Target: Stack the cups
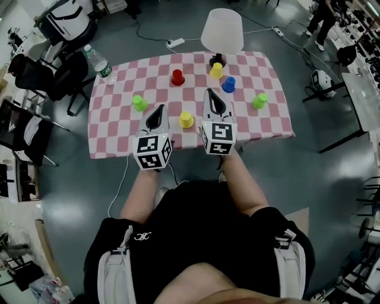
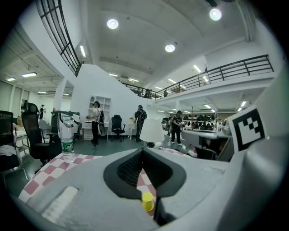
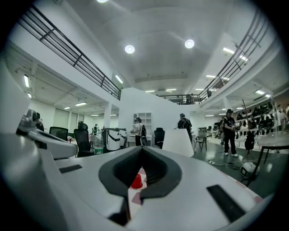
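Our left gripper is closed and empty, with a small green plastic cup to its left. A yellow plastic cup stands between it and our right gripper, which is also closed on nothing. The cups stand apart, mouth-down, none nested. We judge stacking unstarted: next, open over one cup.

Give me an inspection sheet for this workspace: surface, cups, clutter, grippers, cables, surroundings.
Surface: table under a pink-and-white checked cloth.
Job's things: red cup, blue cup, far yellow cup, near yellow cup, left green cup, right green cup; all apart, none stacked.
Clutter: lamp, water bottle at a far corner.
Grippers: left gripper and right gripper shut, empty, over the near edge.
Cables: power strip on the floor beyond the table; white cable on the floor below the near edge.
Surroundings: chairs at left, a person standing far right.
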`<move>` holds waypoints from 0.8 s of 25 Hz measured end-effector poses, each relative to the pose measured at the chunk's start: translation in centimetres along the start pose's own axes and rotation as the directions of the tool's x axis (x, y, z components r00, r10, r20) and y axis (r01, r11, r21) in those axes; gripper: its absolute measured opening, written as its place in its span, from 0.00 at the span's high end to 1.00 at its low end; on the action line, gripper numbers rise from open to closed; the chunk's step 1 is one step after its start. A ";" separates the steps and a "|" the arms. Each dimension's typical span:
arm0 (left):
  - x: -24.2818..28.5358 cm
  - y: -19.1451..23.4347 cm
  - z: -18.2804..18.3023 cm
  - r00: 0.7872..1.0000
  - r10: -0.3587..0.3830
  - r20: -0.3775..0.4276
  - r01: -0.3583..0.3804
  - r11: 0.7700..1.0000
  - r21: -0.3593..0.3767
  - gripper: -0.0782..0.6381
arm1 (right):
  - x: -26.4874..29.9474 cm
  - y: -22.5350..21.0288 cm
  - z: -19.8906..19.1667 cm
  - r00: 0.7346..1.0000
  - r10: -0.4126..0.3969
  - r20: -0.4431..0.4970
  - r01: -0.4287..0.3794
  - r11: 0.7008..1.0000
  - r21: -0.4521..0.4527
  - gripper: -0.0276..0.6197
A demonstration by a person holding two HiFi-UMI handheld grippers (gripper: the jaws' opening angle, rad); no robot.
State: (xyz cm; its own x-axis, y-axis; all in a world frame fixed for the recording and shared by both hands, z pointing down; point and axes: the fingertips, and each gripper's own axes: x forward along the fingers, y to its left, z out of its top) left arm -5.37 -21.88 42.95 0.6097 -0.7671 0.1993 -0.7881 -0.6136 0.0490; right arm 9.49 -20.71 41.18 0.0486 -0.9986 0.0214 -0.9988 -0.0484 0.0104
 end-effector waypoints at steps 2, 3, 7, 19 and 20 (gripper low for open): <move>0.6 -0.9 0.1 1.000 -0.016 0.000 0.016 1.000 0.011 0.87 | -0.4 -1.1 0.0 1.000 -0.025 0.003 0.025 1.000 0.005 0.95; 1.0 -1.4 0.2 1.000 -0.024 0.000 0.024 1.000 0.017 0.87 | -0.6 -1.8 0.0 0.999 -0.039 0.004 0.039 0.999 0.008 0.95; 2.5 -3.9 0.2 0.998 -0.066 -0.004 0.066 0.997 0.031 0.87 | -1.7 -5.1 -0.3 0.996 -0.093 -0.006 0.093 0.995 0.024 0.95; 6.4 -13.5 0.6 0.970 -0.242 -0.005 0.242 0.968 0.059 0.87 | -7.0 -15.3 -1.3 0.959 -0.281 -0.026 0.282 0.959 0.038 0.95; 6.7 -14.4 0.6 0.966 -0.257 -0.003 0.257 0.965 0.060 0.87 | -7.5 -16.1 -1.4 0.956 -0.291 -0.027 0.292 0.956 0.040 0.95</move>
State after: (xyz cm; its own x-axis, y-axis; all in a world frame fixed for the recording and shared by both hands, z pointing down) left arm 10.06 -18.31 42.95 0.7915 -0.5831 0.1829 -0.5986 -0.8000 0.0399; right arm 25.20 -12.40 42.27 0.3376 -0.9402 0.0445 -0.9405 -0.3389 -0.0235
